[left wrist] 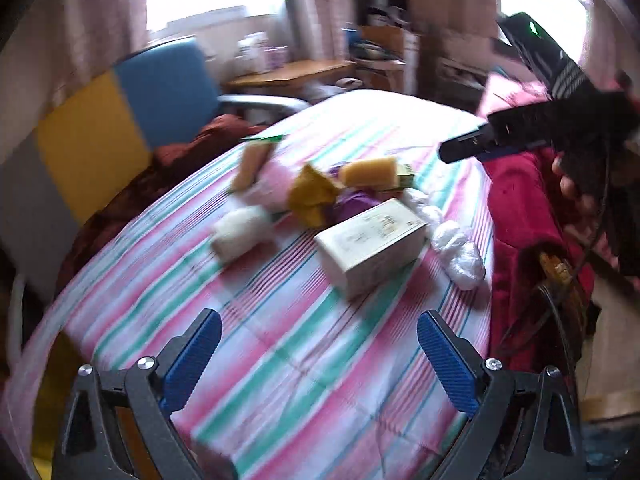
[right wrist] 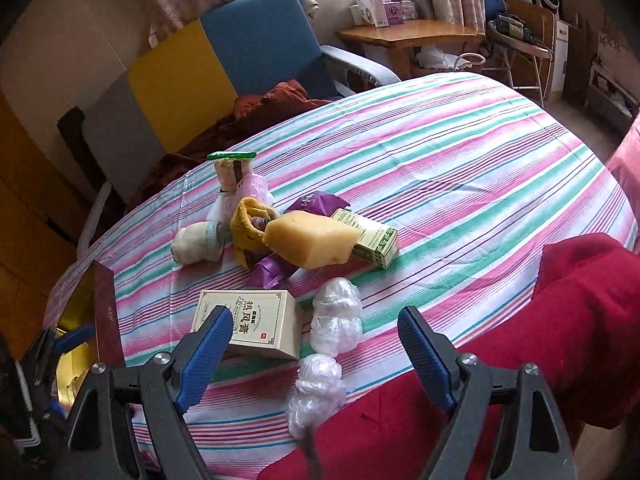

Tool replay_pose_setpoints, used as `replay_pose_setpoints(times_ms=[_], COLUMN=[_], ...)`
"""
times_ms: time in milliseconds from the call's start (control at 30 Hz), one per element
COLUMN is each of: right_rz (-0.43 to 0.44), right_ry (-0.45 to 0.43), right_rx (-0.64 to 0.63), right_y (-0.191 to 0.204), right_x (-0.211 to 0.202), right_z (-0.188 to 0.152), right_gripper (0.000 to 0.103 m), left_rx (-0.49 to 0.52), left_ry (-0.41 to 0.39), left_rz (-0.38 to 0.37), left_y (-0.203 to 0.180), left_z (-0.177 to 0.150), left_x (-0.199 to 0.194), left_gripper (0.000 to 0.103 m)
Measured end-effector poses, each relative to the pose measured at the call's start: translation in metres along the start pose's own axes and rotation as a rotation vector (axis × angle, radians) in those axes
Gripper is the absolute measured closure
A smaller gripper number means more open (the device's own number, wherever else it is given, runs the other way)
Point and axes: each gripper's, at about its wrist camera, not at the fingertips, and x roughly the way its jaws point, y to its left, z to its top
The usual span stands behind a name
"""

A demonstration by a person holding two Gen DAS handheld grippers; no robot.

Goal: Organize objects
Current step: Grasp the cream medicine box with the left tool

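Observation:
A pile of small objects lies on the striped cloth (right wrist: 460, 168): a yellow sponge (right wrist: 312, 240), a green box (right wrist: 372, 240), a purple packet (right wrist: 316, 204), a mustard sock (right wrist: 250, 224), a rolled white sock (right wrist: 196, 244) and a green-topped snack packet (right wrist: 232, 168). Nearer stand a cream box (right wrist: 248, 320) and two lumps of crumpled clear plastic (right wrist: 336, 316). My right gripper (right wrist: 314, 312) hangs open above the plastic, its left finger in front of the cream box. In the blurred left wrist view my left gripper (left wrist: 320, 316) is wide open over bare cloth, short of the cream box (left wrist: 372, 240).
A red garment (right wrist: 560, 340) drapes over the near right edge. A dark red flat box (right wrist: 106, 312) sits at the left edge. Behind are a blue and yellow armchair (right wrist: 260, 40) with a brown cloth, and a wooden side table (right wrist: 408, 34) with small boxes.

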Motion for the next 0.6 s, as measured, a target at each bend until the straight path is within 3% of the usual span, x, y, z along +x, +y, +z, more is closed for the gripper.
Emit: replay_pose_setpoints(times_ms=[200, 433, 500, 600], right_rz=[0.03, 0.046, 0.049, 0.052], right_ry=[-0.016, -0.019, -0.016, -0.009], right_rx=[0.041, 0.053, 0.06, 0.074], right_y=[-0.014, -0.023, -0.025, -0.03], right_x=[0.002, 0.01, 0.012, 0.018], right_z=[0.004, 0.013, 0.014, 0.015], right_gripper=[0.017, 0.017, 0.017, 0.017], left_rx=[0.188, 0.234, 0.252, 0.255], left_ry=[0.06, 0.095, 0.1, 0.143], left_rz=[-0.066, -0.138, -0.143, -0.185], left_y=[-0.016, -0.019, -0.021, -0.025], left_z=[0.037, 0.062, 0.065, 0.069], left_x=[0.049, 0.09, 0.099, 0.117], left_gripper=[0.001, 0.001, 0.004, 0.018])
